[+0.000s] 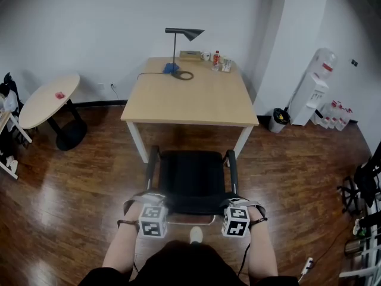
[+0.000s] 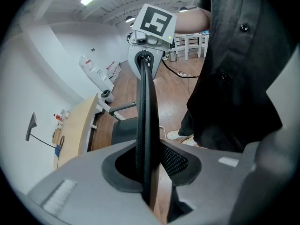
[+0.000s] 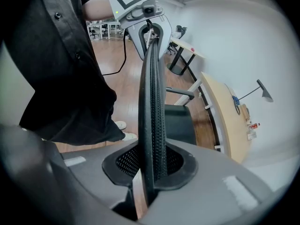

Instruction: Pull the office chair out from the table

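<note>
Left tool (image 2: 148, 172) and right tool (image 3: 152, 171) each pinch the top edge of the office chair (image 1: 191, 180), jaws narrow.

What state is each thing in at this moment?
office chair: upright, seat in full view just before the table's near edge.
left gripper: tongs closed on the chair's backrest top.
right gripper: tongs closed on the same backrest top.
table: standing, small items at its far edge.
desk lamp: upright on the table.
water dispenser: upright, bottle mounted.
</note>
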`<state>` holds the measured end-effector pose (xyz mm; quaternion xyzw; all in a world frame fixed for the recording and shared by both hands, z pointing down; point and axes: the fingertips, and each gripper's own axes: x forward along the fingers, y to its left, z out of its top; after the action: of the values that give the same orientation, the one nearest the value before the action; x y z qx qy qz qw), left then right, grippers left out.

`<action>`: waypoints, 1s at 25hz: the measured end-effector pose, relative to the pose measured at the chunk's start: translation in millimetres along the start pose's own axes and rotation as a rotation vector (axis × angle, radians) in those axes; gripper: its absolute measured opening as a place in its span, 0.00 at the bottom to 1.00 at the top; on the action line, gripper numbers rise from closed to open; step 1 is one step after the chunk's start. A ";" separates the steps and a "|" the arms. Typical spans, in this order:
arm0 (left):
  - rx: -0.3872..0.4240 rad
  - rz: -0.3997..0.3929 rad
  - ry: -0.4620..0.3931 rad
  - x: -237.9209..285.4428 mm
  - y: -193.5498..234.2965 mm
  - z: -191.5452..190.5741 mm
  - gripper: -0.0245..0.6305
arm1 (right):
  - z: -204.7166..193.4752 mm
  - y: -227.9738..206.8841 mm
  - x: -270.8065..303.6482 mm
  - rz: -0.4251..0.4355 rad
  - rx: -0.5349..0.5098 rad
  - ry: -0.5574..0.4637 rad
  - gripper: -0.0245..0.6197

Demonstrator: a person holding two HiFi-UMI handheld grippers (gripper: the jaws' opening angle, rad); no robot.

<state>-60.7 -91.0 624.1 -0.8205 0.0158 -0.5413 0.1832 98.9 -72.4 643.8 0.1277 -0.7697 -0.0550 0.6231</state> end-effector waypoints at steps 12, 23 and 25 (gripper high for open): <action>-0.002 -0.032 -0.003 -8.4 -29.8 8.5 0.20 | 0.2 30.3 -9.9 -0.003 0.015 -0.011 0.18; -0.016 -0.024 0.005 -14.5 -53.2 14.4 0.20 | -0.8 50.3 -15.3 -0.024 -0.004 -0.020 0.17; -0.021 -0.023 0.008 -16.0 -56.6 14.9 0.20 | 0.3 55.2 -17.2 -0.009 -0.005 -0.021 0.17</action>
<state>-63.7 -30.4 622.8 -0.8204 0.0128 -0.5462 0.1685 94.8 -14.8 640.9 0.1292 -0.7754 -0.0610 0.6151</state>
